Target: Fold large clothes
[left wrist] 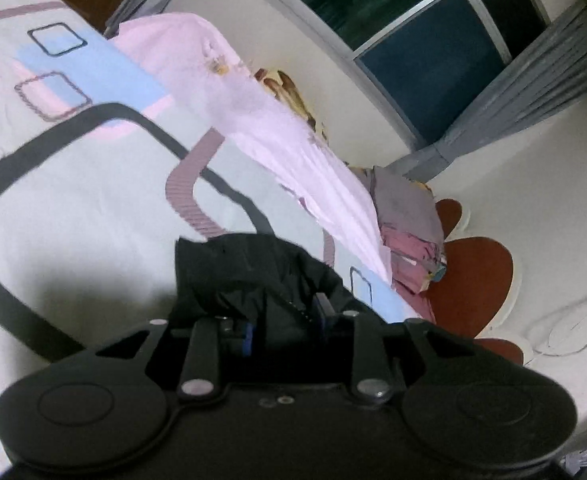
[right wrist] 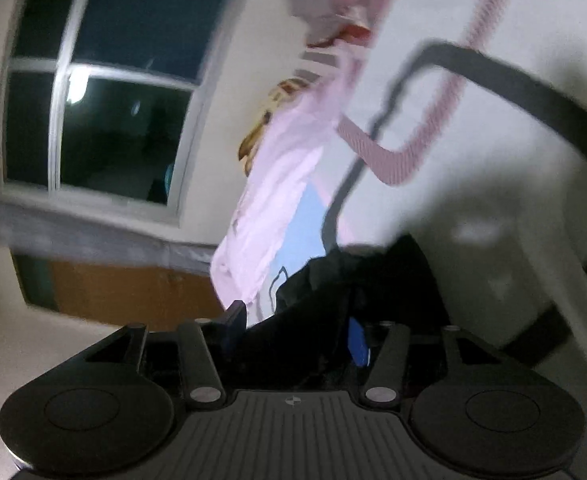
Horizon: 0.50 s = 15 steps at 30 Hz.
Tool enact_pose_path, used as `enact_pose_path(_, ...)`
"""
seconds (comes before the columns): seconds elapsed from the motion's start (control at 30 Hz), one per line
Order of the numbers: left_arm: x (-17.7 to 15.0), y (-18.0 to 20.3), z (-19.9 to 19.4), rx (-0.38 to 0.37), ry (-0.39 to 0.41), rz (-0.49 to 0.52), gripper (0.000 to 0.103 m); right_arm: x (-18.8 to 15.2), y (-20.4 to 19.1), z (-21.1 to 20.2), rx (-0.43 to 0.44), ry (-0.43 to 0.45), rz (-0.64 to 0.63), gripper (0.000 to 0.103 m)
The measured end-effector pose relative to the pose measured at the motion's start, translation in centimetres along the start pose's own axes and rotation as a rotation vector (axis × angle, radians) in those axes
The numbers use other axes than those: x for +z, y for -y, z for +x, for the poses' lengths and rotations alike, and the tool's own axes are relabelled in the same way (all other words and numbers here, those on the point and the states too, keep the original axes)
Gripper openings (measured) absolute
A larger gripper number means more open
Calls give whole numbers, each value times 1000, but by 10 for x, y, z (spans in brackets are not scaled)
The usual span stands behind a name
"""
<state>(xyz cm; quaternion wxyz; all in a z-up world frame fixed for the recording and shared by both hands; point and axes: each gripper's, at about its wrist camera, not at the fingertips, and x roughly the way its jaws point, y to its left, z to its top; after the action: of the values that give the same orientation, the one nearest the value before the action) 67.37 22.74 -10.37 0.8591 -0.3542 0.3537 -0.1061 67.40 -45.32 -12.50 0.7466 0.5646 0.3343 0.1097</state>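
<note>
- Across most of both views: bed sheet, white with black, mauve and blue rounded-rectangle print, lying flat.
- Pale pink cloth runs as a long band along the sheet's far edge; also seen in the right wrist view.
- Window with grey frame, dark outside, grey curtain beside it.
- Folded stack in purple/maroon sits just past the pink cloth, next to a red-brown chair.
- Black garment is bunched on the sheet right at the fingers; right wrist view shows it too.
- Left gripper: fingers partly closed, black fabric pinched between the blue pads.
- Right gripper: fingers wider apart, black fabric fills the gap between them; frame is blurred, cannot tell if the pads actually clamp it.
</note>
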Motion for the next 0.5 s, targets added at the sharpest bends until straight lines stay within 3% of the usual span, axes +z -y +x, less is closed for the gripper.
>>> enact_pose_path(0.17, 11, -15, -14, -82, 23, -101, 30, 9, 14, -25, 50, 95, 115, 53)
enact_pose_path(0.27, 13, -20, -38, -70, 56, -97, 30, 16, 13, -62, 10, 170, 73, 53)
enact_pose_path(0.33, 11, -32, -57, -81, 89, -126, 31, 13, 0, -82, -23, 170, -35, 53)
enact_pose_path(0.37, 12, -33, -64, -37, 112, -102, 39, 8, -12, -88, -49, 165, -125, 53)
enact_pose_path(0.4, 12, -30, -72, 45, 149, -64, 63, 3, -22, -86, -67, 154, -188, 53)
enact_pose_path(0.43, 14, -28, -80, 104, 204, -43, 74, -3, -32, -84, -87, 140, -243, 53)
enact_pose_path(0.5, 20, -25, -86, 97, 238, -25, 74, -18, -49, -72, -128, 112, -376, 53)
